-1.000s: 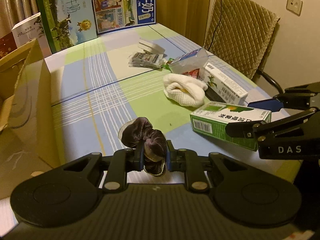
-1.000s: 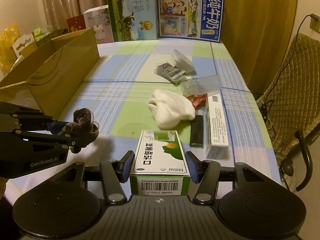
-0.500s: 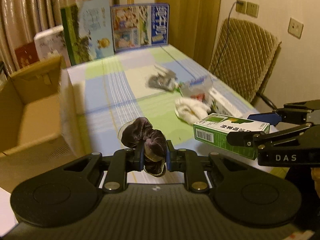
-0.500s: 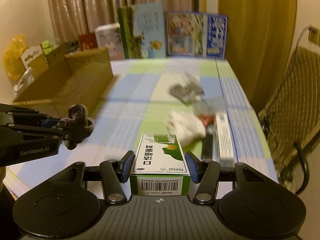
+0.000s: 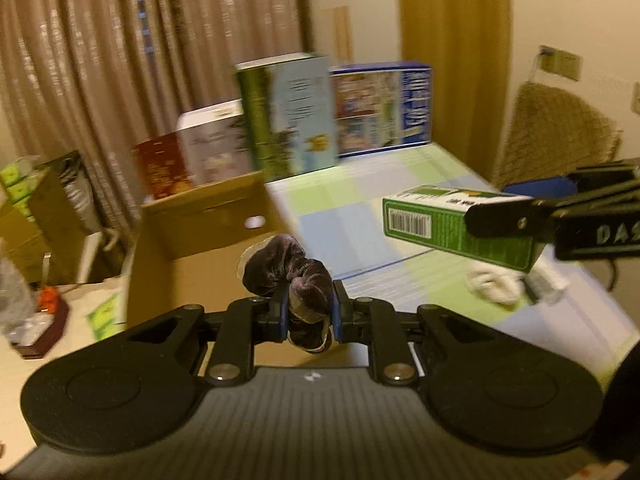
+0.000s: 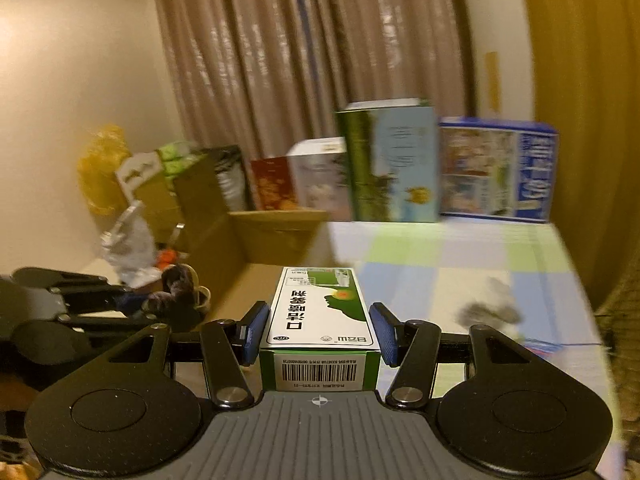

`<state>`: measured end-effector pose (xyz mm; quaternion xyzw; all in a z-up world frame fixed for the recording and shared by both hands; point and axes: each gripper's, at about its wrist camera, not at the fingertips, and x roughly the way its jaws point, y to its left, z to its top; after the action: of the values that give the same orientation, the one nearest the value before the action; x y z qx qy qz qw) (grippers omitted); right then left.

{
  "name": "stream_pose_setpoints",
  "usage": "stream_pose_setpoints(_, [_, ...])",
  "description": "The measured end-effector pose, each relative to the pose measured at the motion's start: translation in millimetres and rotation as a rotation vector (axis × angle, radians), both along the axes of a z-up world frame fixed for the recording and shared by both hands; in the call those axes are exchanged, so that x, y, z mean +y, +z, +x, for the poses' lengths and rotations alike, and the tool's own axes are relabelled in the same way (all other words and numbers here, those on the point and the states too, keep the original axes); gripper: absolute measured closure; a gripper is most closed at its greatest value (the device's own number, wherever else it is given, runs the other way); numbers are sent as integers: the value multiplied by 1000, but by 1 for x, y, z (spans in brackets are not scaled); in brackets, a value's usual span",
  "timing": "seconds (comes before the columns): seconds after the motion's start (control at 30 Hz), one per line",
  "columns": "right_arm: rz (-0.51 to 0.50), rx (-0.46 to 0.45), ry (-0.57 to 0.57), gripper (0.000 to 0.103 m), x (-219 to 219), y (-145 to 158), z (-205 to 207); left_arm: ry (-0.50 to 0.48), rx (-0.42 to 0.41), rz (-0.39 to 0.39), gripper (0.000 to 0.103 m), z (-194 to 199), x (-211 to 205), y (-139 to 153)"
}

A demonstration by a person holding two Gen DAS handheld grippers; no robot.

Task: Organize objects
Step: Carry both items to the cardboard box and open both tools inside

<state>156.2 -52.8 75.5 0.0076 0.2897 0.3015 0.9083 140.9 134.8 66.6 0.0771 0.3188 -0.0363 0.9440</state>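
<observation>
Jaws: left gripper [image 5: 307,314] is clamped tight on a dark velvet scrunchie [image 5: 289,270], blue pads squeezing its lower folds w/ most of the fabric bulging up and fwd of the tips; right gripper [image 6: 319,330] is closed on a green-and-white carton [image 6: 320,308], pads on its two long sides, barcode end toward the camera. Landmark = the open cardboard box [image 5: 208,240] off the table's left edge: the scrunchie hangs just above its near rim, the carton is in the air to the right of the box, above the checked tablecloth [image 5: 352,216]. Likely aim, judging by the task, is dropping both into the box. Risks: the scrunchie is soft, slippery pile — it can creep out of a narrow pinch, or snag a pad on release and not fall clean; the carton is smooth, glossy card, rigid and rectangular, held near one end, so it could pivot, nose down, or clip the box wall if brought over low. Both grippers near each other — collision chance when they converge on the box. Box is plain matte corrugated card w/ upright flaps; a white crumpled cloth [image 5: 494,286] lies on the table well right of the box. Frames are motion-blurred, so fine contact at the pads is hard to judge.
</observation>
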Motion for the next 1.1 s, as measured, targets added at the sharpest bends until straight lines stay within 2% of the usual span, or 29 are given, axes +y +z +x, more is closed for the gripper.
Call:
stream_pose_setpoints(0.13, [24,69,50,51,43,-14,23,42,25,16,87,10,35,-8])
stream_pose_setpoints(0.37, [2,97,97,51,93,-35,51,77,49,10,87,32,75,-28])
stream_pose_setpoints(0.43, [11,104,105,51,101,-42,57,92,51,5,79,40,83,-34])
stream_pose_setpoints(0.5, [63,129,98,48,106,-50,67,120,48,-10,72,46,93,-41])
stream_pose_setpoints(0.57, [106,152,84,43,103,-52,72,145,50,-28,72,45,101,-44])
stream_pose_setpoints(0.67, [118,122,75,40,93,-49,70,161,52,-44,69,38,110,-49])
stream_pose_setpoints(0.87, [126,111,19,32,59,-46,53,188,39,-73,54,10,109,-46])
stream_pose_setpoints(1.07, [111,71,-31,24,15,-33,19,173,0,-113,38,-19,86,-28])
stream_pose_setpoints(1.1, [114,62,-43,24,6,-29,13,165,-12,-127,32,-22,81,-24])
